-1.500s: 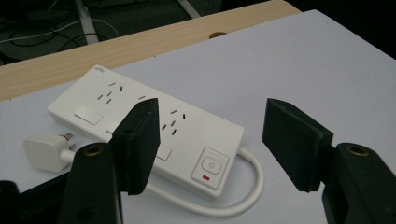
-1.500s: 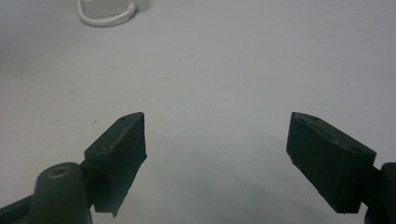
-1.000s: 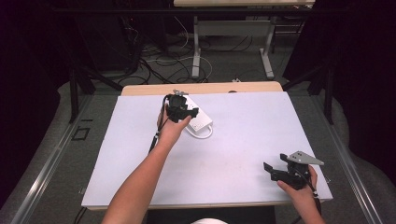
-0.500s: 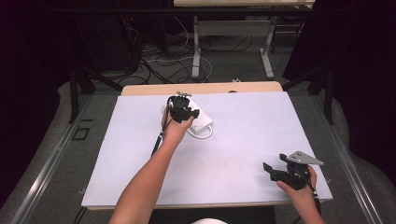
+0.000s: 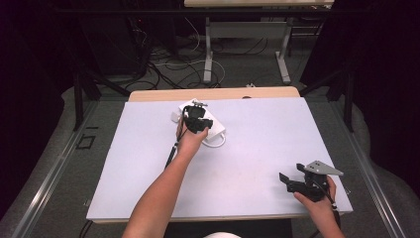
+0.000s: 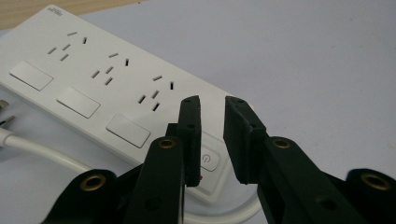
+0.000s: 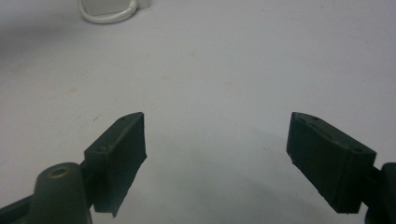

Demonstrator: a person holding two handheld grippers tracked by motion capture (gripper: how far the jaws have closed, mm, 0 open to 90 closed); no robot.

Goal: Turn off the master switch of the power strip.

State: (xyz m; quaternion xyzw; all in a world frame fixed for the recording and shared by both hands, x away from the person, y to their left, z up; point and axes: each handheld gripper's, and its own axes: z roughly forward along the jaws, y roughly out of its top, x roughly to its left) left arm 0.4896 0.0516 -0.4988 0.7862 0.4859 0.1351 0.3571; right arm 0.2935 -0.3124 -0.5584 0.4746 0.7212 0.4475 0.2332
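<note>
A white power strip (image 5: 216, 131) lies at the back middle of the white table top (image 5: 257, 148). In the left gripper view the power strip (image 6: 93, 79) shows three socket sets, flat covers and a power button (image 6: 208, 161) at its near end. My left gripper (image 5: 197, 119) hovers just over that end. Its jaws (image 6: 212, 100) are almost together, with a thin gap and nothing in it, and the button sits right below the left jaw. My right gripper (image 5: 286, 180) rests near the front right corner. It stands wide open (image 7: 217, 126) over bare table.
The strip's white cord (image 6: 37, 149) runs off to the left, and a loop of it (image 7: 108, 16) curls beside the strip. A wooden table edge (image 5: 213, 93) lies behind the white top. Desk legs and cables on the floor stand beyond it.
My left gripper has edged slightly right along the power strip toward its button end. The right gripper has stayed put.
</note>
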